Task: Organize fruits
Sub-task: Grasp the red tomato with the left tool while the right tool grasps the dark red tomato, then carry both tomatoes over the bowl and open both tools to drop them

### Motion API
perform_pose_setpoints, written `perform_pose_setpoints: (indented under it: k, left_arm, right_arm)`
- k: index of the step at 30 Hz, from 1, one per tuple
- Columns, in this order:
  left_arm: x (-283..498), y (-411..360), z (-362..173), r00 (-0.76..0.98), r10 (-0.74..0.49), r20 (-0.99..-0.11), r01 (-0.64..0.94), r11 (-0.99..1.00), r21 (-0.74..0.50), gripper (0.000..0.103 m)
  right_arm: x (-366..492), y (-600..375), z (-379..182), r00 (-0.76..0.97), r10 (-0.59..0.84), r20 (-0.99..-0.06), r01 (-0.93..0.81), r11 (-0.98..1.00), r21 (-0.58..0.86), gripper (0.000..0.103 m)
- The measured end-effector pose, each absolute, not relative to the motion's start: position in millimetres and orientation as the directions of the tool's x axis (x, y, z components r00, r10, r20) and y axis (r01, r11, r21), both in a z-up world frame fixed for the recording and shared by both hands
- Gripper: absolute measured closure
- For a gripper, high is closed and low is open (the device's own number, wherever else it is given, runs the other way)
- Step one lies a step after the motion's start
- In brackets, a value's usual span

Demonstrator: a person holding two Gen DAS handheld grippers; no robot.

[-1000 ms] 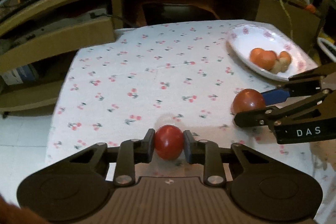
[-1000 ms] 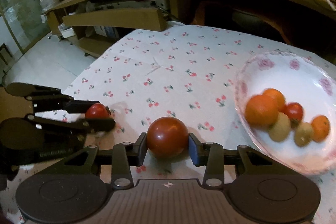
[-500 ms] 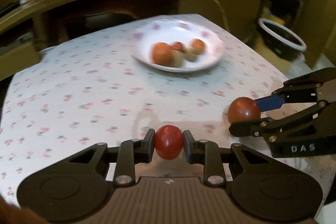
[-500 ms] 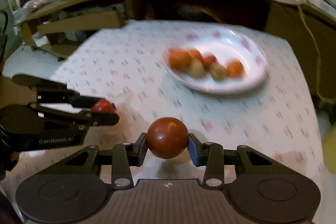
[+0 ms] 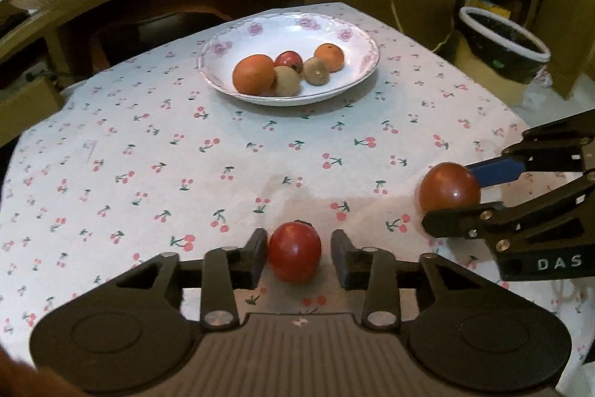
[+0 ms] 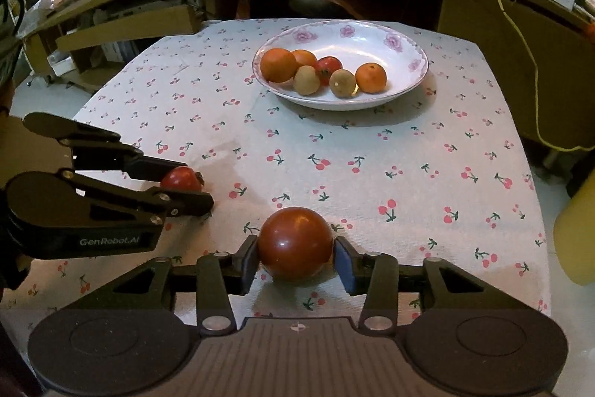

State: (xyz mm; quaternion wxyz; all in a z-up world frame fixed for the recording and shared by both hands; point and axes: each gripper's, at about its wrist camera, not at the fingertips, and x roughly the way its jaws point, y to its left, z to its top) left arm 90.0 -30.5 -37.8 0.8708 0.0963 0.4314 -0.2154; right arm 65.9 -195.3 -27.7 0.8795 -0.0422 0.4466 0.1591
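Your left gripper (image 5: 299,257) is matte black all over: ribbed grey-black housing, two round discs at the shoulders, silver screws on the linkage arms, black pads (image 5: 257,257), and from the other camera it reads "GenRobot.AI" in pale letters along its side. Your right gripper (image 6: 295,263) is the same black build with a small cross mark at the centre of the ribbed housing, but its pads (image 6: 344,265) are blue, and white "DAS" lettering shows on its flank.

The yellow container (image 6: 580,233) is cut off by the right wrist view's edge, its kind unclear.
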Motion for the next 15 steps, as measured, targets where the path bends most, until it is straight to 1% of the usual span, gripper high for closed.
perform_pose_setpoints:
  k: [1, 3, 5, 8, 10, 12, 13, 15]
  left_arm:
    - [88, -31, -38, 0.537, -0.28, -0.795, 0.452, 0.892, -0.009, 0.054]
    - [84, -31, -38, 0.543, -0.253, -0.801, 0.437, 0.899, 0.013, 0.045]
    - [82, -31, -39, 0.556, -0.23, -0.799, 0.43, 0.902, 0.04, 0.04]
    - [80, -34, -39, 0.568, -0.205, -0.797, 0.412, 0.909, 0.059, 0.039]
    - [81, -41, -37, 0.569, -0.181, -0.802, 0.422, 0.901, 0.096, 0.04]
    - [81, -45, -35, 0.555, -0.185, -0.811, 0.44, 0.893, 0.097, 0.052]
    - [81, -45, -35, 0.55, -0.194, -0.812, 0.441, 0.893, 0.086, 0.054]
    - [81, -43, -36, 0.546, -0.211, -0.811, 0.442, 0.895, 0.065, 0.059]
  right_arm:
    - [65, -196, -28, 0.551, 0.247, -0.797, -0.316, 0.946, 0.074, 0.057]
    - [65, -196, -27, 0.546, 0.251, -0.799, -0.321, 0.944, 0.077, 0.057]
    - [64, -198, -28, 0.547, 0.256, -0.797, -0.326, 0.942, 0.078, 0.056]
    - [62, -197, -28, 0.545, 0.258, -0.798, -0.345, 0.936, 0.067, 0.055]
    - [63, -197, -27, 0.539, 0.254, -0.803, -0.344, 0.937, 0.065, 0.056]
    - [66, -197, -25, 0.539, 0.25, -0.805, -0.337, 0.939, 0.066, 0.057]
    - [67, -196, -25, 0.537, 0.25, -0.806, -0.334, 0.94, 0.069, 0.061]
    - [69, -195, -25, 0.534, 0.248, -0.808, -0.335, 0.94, 0.068, 0.061]
